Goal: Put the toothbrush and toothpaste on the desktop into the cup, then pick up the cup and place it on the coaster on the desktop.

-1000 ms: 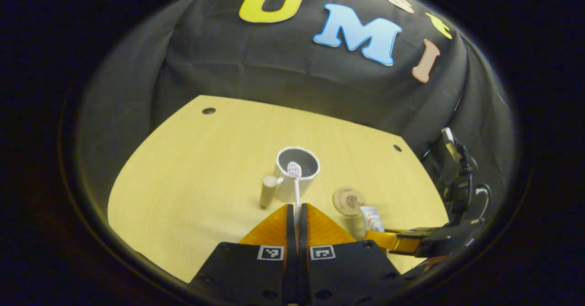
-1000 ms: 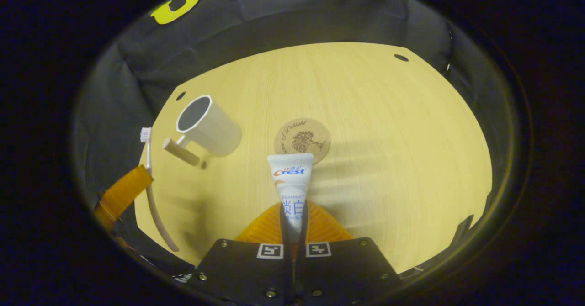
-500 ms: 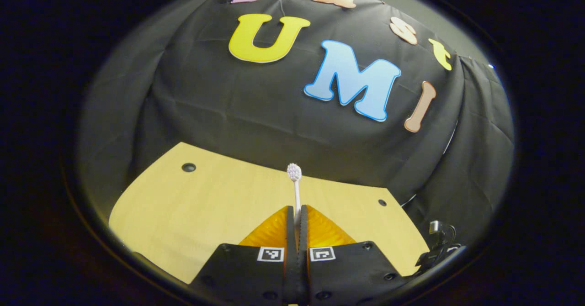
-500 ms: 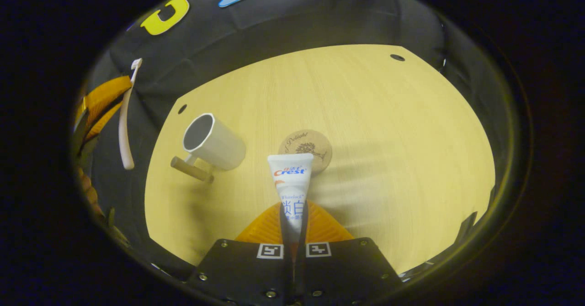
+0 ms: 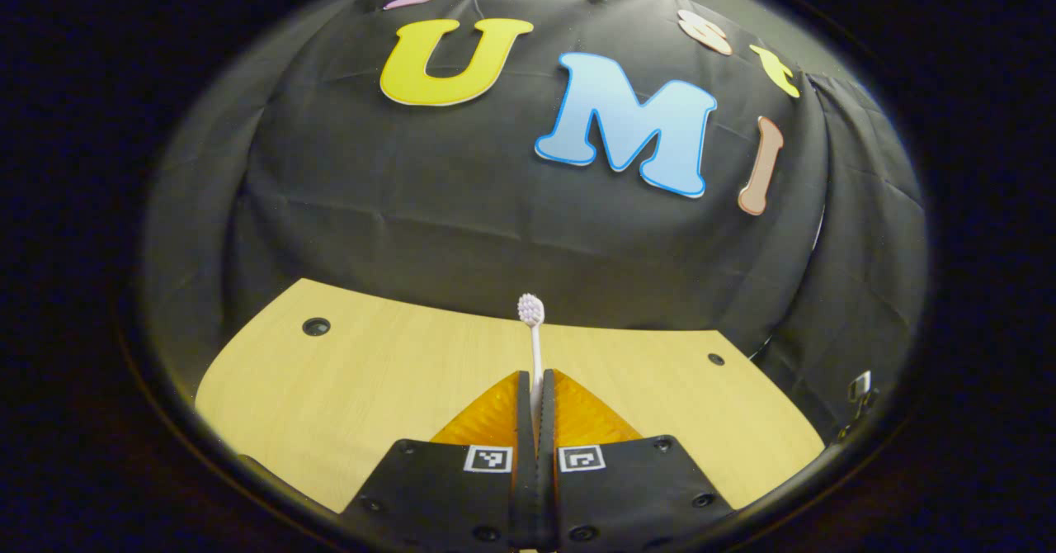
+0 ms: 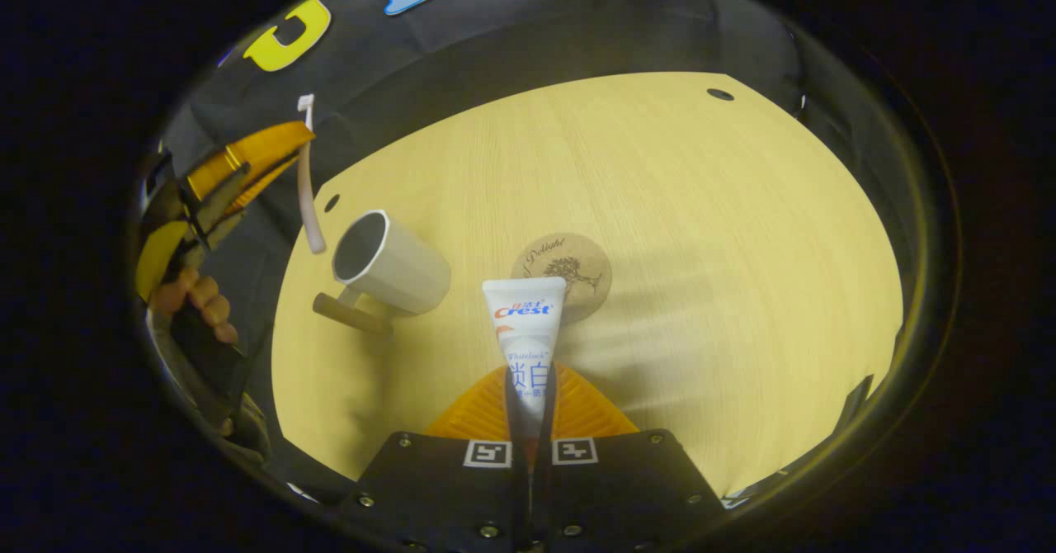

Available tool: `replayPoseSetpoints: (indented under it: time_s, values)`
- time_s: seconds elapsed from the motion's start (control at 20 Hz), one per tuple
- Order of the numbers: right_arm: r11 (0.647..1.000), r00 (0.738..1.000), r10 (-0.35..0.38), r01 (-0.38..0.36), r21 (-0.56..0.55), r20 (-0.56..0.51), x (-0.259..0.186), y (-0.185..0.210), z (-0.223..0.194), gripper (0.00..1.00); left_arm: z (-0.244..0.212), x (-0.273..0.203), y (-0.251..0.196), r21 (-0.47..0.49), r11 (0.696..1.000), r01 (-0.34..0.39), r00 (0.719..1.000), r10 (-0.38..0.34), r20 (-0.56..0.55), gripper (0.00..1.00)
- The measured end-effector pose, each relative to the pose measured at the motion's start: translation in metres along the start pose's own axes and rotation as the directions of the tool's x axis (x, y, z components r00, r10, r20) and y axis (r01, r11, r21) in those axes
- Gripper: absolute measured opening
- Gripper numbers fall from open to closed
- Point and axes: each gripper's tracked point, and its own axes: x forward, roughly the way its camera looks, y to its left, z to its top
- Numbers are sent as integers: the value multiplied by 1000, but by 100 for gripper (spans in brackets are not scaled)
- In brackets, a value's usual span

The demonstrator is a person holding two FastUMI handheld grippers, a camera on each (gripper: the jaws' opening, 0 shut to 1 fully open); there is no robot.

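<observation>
Fingers of left gripper (image 5: 536,384) clamp toothbrush (image 5: 533,330); right gripper (image 6: 530,380) clamps toothpaste (image 6: 526,330); cup (image 6: 388,260) near desk's (image 6: 701,231) left edge, coaster (image 6: 565,268) beside it, right half bare

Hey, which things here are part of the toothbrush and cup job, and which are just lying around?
Part of the job:
toothbrush, clamped in the left gripper
toothpaste, clamped in the right gripper
cup, standing on the table, nothing in it
coaster, bare

Just there:
table
booth wall cloth
</observation>
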Motion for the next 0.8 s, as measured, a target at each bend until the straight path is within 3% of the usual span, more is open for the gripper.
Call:
replayPoseSetpoints:
  time_s: [0.1,0.15,0.2,0.25,0.35,0.6,0.7,0.8]
  values:
    - [1000,1000,14,-14,14,15,-4,1,8,4,-16,5,3,26,1000,-16,1000,16,-24,7]
    - [1000,1000,13,-13,12,24,-8,0,11,4,-20,6,3,34,999,-22,999,23,-28,0]
    - [1000,999,13,-14,8,32,-12,1,15,4,-23,7,5,39,999,-29,999,30,-31,13]
    - [1000,999,17,-17,7,41,-16,1,22,4,-28,7,5,42,999,-26,999,28,-36,7]
    - [1000,998,27,-28,12,59,-24,5,39,4,-35,7,8,54,998,-36,998,39,-47,7]
    - [999,993,48,-48,5,111,-23,20,77,3,-50,9,3,30,1000,2,996,1,-92,17]
    - [998,990,61,-62,3,127,-23,27,86,4,-51,7,4,34,999,-5,996,8,-89,30]
    - [998,988,70,-70,-5,140,-21,34,92,3,-51,5,7,34,999,-6,996,9,-94,30]
